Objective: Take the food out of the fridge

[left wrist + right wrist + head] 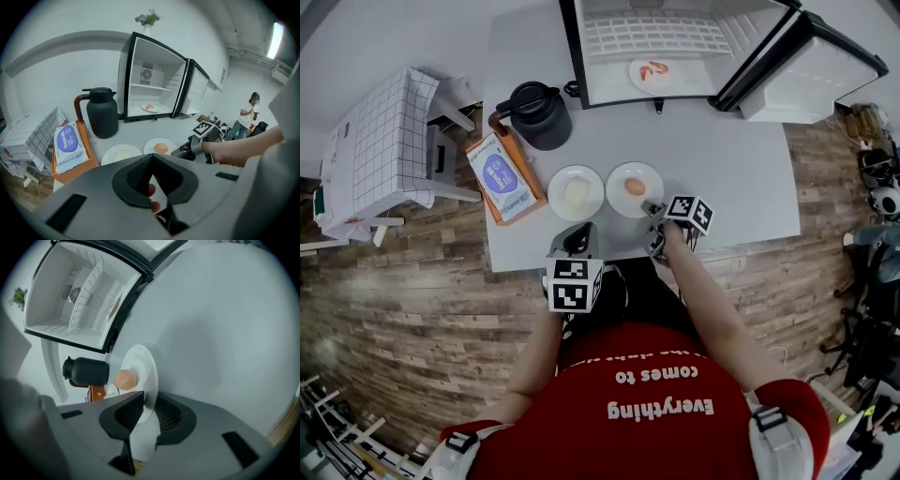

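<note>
White table [741,187] carries two plates side by side in front of the open fridge [577,56]: the egg plate [617,174] with one egg [635,187] on it, and a second plate [556,184] with a pale piece of food [576,192]. A third plate [639,82] with red food [654,68] sits on the fridge shelf. The right gripper [653,212] has its jaws a little apart around the near rim of the egg plate, and the left gripper [577,234] hangs over the near table edge with jaws together, holding nothing.
</note>
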The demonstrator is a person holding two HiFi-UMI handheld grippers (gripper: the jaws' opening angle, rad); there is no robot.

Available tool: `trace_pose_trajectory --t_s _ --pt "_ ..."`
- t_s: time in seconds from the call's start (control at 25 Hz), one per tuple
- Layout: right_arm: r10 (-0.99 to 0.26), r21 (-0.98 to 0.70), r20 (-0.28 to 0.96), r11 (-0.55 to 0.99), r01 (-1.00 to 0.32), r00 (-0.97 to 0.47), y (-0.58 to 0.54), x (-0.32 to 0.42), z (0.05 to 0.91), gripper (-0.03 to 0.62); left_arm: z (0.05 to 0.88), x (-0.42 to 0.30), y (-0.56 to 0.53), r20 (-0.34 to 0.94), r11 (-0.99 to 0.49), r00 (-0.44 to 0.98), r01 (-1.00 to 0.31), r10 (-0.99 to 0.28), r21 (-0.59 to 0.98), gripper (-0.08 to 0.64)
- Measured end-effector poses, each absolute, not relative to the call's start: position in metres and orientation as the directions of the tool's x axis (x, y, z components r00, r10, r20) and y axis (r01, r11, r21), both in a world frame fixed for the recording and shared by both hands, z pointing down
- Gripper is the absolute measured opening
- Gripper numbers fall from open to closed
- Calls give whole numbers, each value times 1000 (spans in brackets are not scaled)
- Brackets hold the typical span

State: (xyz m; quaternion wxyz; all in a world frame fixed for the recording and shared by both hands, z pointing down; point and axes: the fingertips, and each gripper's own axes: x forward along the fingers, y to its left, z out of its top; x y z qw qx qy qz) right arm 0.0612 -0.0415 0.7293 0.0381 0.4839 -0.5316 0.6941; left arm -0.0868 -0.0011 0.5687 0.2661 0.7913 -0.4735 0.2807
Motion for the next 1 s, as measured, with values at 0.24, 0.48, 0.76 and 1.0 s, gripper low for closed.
trace_pose_trajectory --t_s 0.24,0.48,0.76,1.0 --pt "-350 -569 815 -334 -752 -462 -41 50 724 155 564 -89 -5 687 -414 398 -897 -608 153 6" --pt "-248 -390 905 -160 -907 -345 -29 55 722 183 561 -92 -7 680 -407 396 -900 -618 154 6" --pt "-313 -312 907 -45 -949 -283 -15 78 706 181 563 -96 -12 679 -398 391 -904 -621 156 6" --pt "-465 -679 597 142 -720 -654 -19 45 650 176 558 -91 -18 670 -408 394 -901 -629 147 6"
